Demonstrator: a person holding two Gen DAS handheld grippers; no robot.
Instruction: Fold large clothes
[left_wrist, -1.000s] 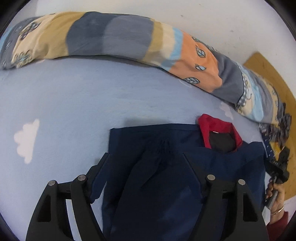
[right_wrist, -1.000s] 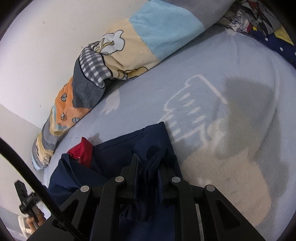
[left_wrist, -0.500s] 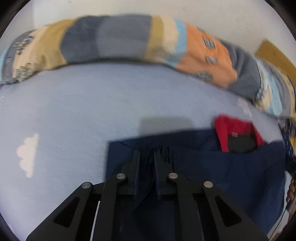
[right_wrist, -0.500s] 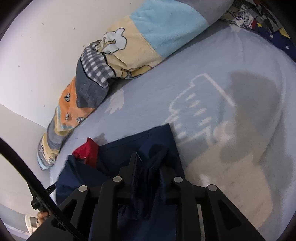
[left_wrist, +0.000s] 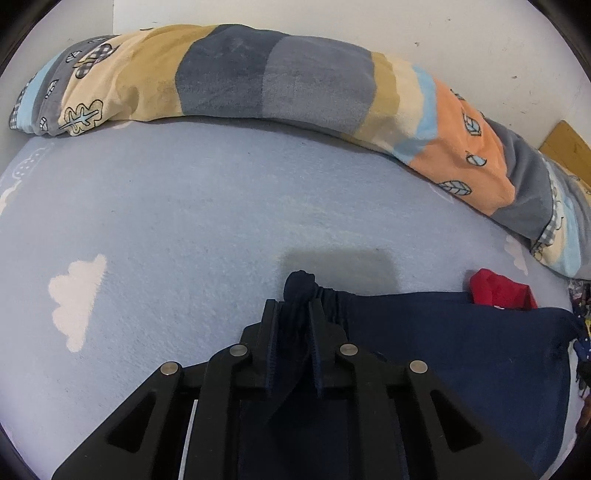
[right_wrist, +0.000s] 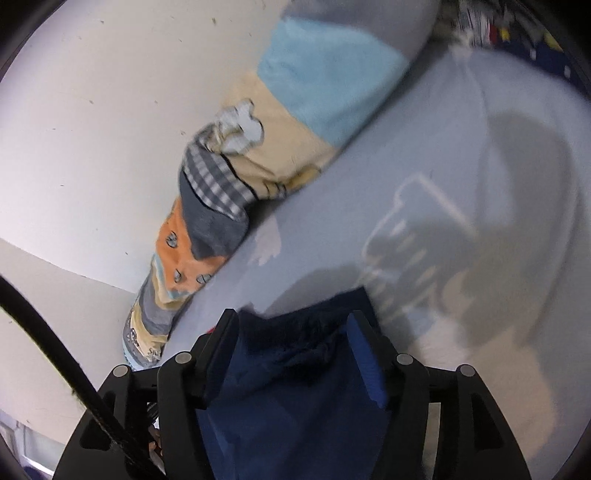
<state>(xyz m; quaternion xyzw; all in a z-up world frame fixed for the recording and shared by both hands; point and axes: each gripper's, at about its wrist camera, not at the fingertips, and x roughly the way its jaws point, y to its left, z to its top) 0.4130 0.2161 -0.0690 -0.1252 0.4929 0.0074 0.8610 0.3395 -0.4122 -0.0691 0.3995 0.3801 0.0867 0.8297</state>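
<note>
A navy garment (left_wrist: 443, 350) with a red collar (left_wrist: 498, 293) lies on the light blue bed sheet (left_wrist: 184, 221). My left gripper (left_wrist: 293, 306) pinches a bunched corner of it. Its jaws are opening slightly, but the pads still press the cloth. In the right wrist view the same navy garment (right_wrist: 295, 387) lies between the fingers of my right gripper (right_wrist: 293, 321). Those jaws are opening wide and the pads stand apart from the fabric, which sags loose between them.
A long patchwork bolster (left_wrist: 277, 85) runs along the white wall behind the bed and shows in the right wrist view as a bolster (right_wrist: 295, 147) too. A wooden board (left_wrist: 569, 144) sits at far right. A black cable (right_wrist: 55, 332) crosses the lower left. Patterned cloth (right_wrist: 517, 29) lies top right.
My left gripper went from wide open over the garment to shut on a bunch of its edge. My right gripper, earlier shut on navy fabric, has spread its jaws and lifted a little.
</note>
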